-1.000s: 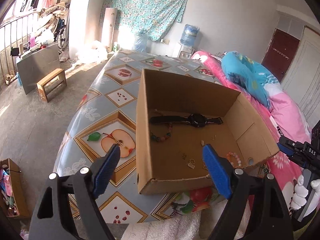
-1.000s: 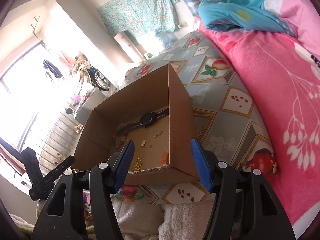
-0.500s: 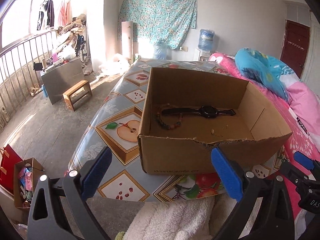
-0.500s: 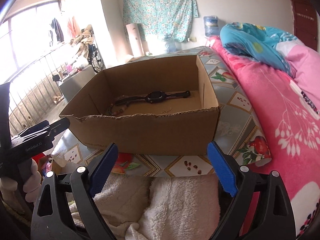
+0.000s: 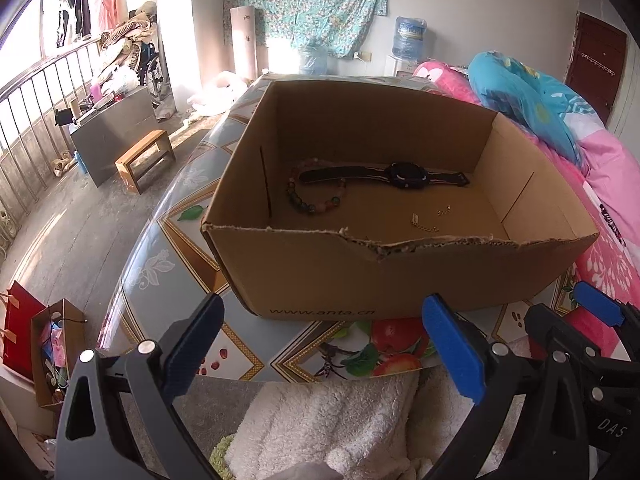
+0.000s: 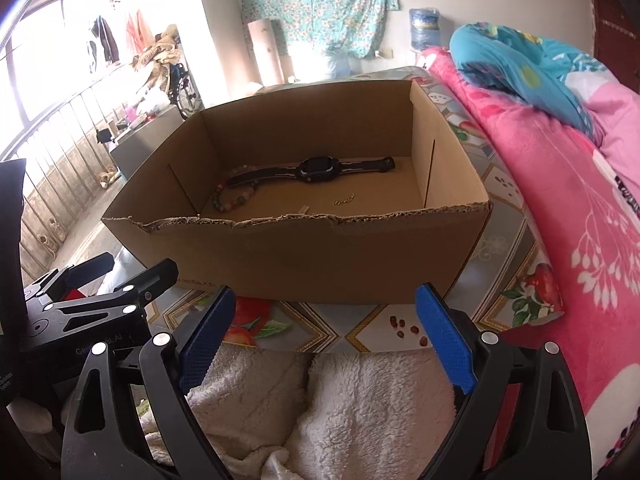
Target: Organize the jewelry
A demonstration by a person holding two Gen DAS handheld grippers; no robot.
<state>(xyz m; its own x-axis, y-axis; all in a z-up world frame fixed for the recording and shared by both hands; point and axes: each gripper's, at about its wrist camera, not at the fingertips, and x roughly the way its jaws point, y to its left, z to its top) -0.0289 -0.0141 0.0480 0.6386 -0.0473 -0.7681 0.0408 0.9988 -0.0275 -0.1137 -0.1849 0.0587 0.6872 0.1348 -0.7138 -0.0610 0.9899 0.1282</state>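
Observation:
An open cardboard box stands on the fruit-patterned tabletop. Inside lie a black watch, a beaded bracelet and small gold chain pieces. My left gripper is open and empty, low in front of the box's near wall. My right gripper is open and empty, also in front of the box. Each gripper shows in the other's view: the right one, the left one.
A pink and blue quilt lies right of the box. A white fleece cloth lies below the grippers. On the floor at left stand a wooden stool, a metal cabinet and a red bag.
Both grippers have pulled back and dropped from above the box to low in front of its near wall. The jewelry in the box has not moved.

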